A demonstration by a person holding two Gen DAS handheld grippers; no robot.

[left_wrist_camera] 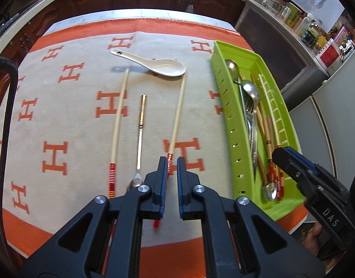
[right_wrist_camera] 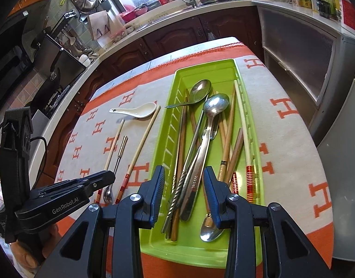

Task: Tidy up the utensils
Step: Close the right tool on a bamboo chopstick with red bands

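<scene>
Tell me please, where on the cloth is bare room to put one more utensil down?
The cloth is bare left of the left chopstick, and on the strip right of the green tray, seen from the right wrist. Between the white ceramic spoon, the chopsticks and the metal spoon it is crowded; the tray is full.

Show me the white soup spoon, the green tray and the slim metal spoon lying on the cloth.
white soup spoon (left_wrist_camera: 165, 67): left wrist view, on its bowl.
green tray (right_wrist_camera: 206, 69): right wrist view, on its far wall.
slim metal spoon (left_wrist_camera: 141, 120): left wrist view, on its handle.
</scene>
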